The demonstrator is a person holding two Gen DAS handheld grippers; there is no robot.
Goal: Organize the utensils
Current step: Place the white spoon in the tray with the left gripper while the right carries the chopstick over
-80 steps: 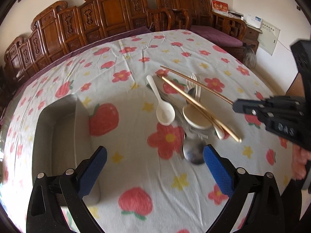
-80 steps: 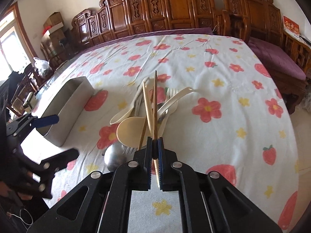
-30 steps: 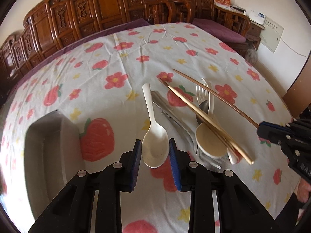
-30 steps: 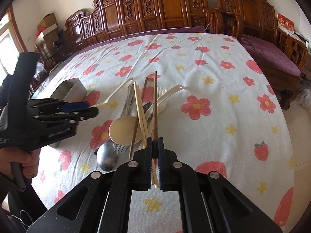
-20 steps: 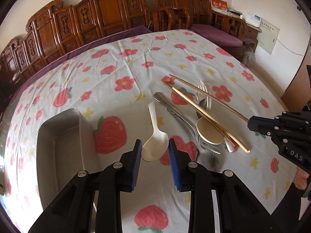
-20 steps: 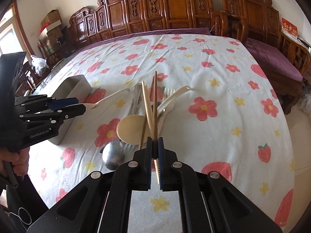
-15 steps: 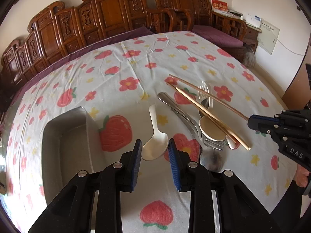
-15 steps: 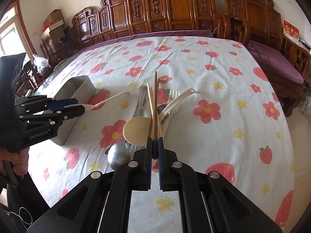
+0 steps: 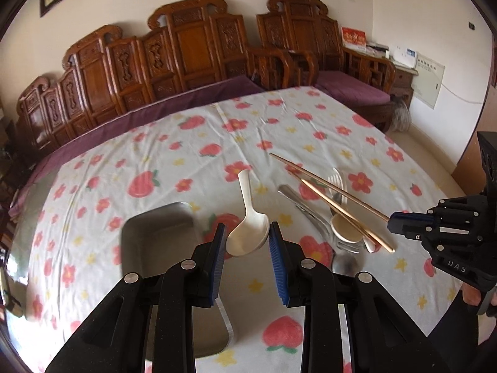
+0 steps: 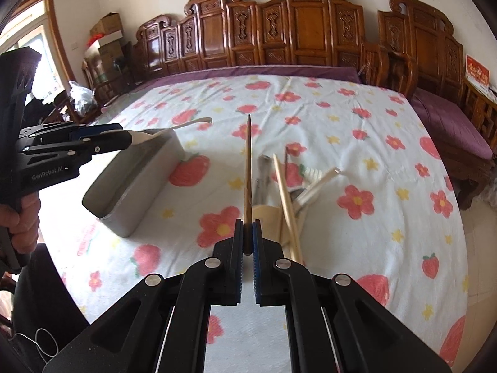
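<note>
- Right, my left gripper (image 9: 244, 242) is clamped on the bowl of the white spoon (image 9: 248, 233), blue pads pressing either side, handle sticking out away from me.
- From the right wrist view that spoon (image 10: 161, 130) hangs in the air over the far end of the metal tray (image 10: 136, 186), clear of the cloth.
- The tray (image 9: 161, 233) sits on the flowered tablecloth (image 9: 186, 143) just below and left of my left gripper, long side running away from me.
- My right gripper (image 10: 247, 239) is squeezed tight on one wooden chopstick (image 10: 248, 171), which points straight ahead out of the closed jaws.
- In the left wrist view that chopstick (image 9: 329, 186) reaches from the right gripper's tip (image 9: 392, 221) across and above the pile.
- The second chopstick (image 10: 287, 205) lies loose on the pile, slanting just right of my right gripper.
- The pile itself: a beige spoon (image 9: 346, 229), a metal fork (image 9: 338, 183), a steel handle (image 9: 298, 202) and a white-handled piece (image 10: 323, 180), all overlapping on the cloth.
- Carved wooden chairs (image 10: 295, 31) line the far side of the table.
- A person's hand (image 10: 26, 220) grips the left gripper's handle at the left edge.
</note>
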